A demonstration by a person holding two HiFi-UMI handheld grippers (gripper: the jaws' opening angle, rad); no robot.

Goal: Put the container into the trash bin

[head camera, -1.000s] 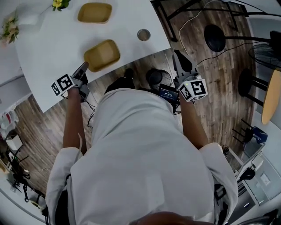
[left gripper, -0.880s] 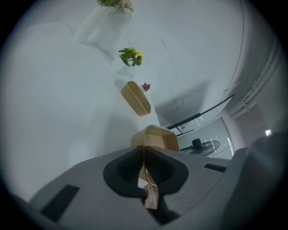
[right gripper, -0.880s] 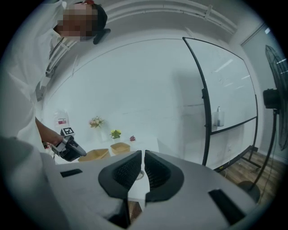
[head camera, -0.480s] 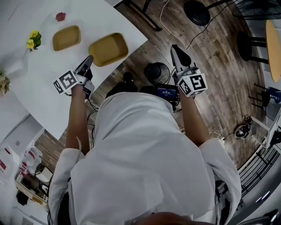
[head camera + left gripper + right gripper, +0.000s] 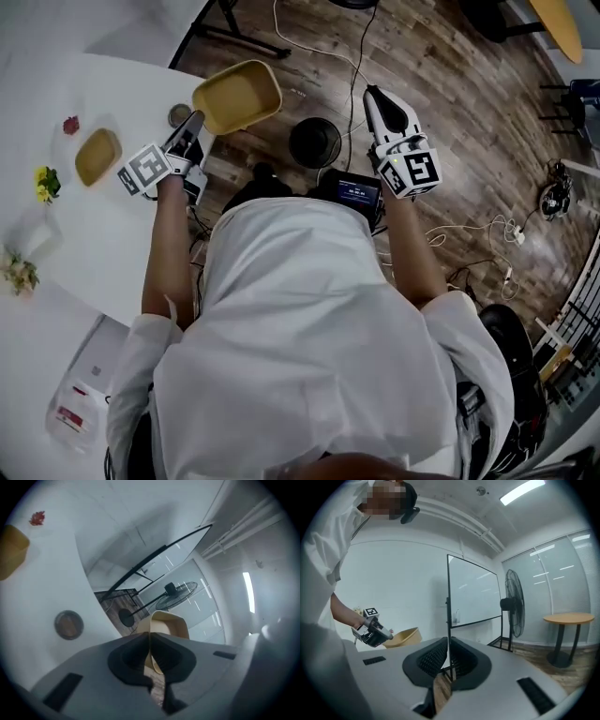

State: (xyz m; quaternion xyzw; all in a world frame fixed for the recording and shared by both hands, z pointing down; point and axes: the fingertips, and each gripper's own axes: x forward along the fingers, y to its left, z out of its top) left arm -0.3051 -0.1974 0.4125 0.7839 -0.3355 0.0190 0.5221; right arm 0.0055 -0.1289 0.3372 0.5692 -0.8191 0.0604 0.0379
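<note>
The white table point(image 5: 94, 225) ends just beside what looks like the trash bin point(image 5: 314, 142). The yellow container point(image 5: 236, 96) hangs past that edge, its rim clamped in the left gripper point(image 5: 194, 120). It is best kept level until it is over the bin. The right gripper point(image 5: 377, 96) has its jaws together and holds nothing.

White table point(image 5: 103, 234), tan container point(image 5: 97, 156), brown disc point(image 5: 69, 624), red scrap point(image 5: 71, 124), yellow flower point(image 5: 43, 182)
</note>
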